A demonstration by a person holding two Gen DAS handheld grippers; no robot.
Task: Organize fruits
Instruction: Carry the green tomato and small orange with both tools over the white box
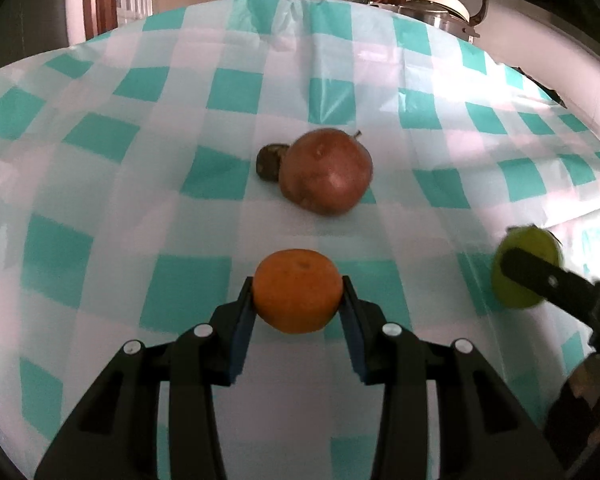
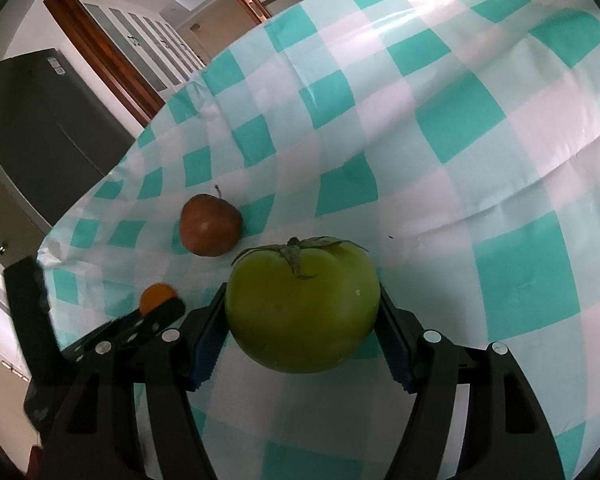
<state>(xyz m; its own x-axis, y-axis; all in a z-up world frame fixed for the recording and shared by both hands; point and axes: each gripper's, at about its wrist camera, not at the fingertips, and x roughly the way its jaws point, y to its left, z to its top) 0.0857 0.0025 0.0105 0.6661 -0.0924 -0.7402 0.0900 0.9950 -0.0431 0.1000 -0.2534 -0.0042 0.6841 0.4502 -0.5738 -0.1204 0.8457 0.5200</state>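
Observation:
My left gripper is shut on an orange mandarin, held just over the checked tablecloth. My right gripper is shut on a green tomato with a dried stem on top. In the left wrist view the green tomato shows at the far right, gripped by the right gripper's finger. In the right wrist view the mandarin shows at the left behind the left gripper. A red-brown apple lies on the cloth ahead. A small dark fruit lies touching its left side.
The table is covered by a teal and white checked cloth. A rice cooker and a metal pot stand beyond the far right edge. A dark fridge stands past the table's left edge. Wooden door frames are behind.

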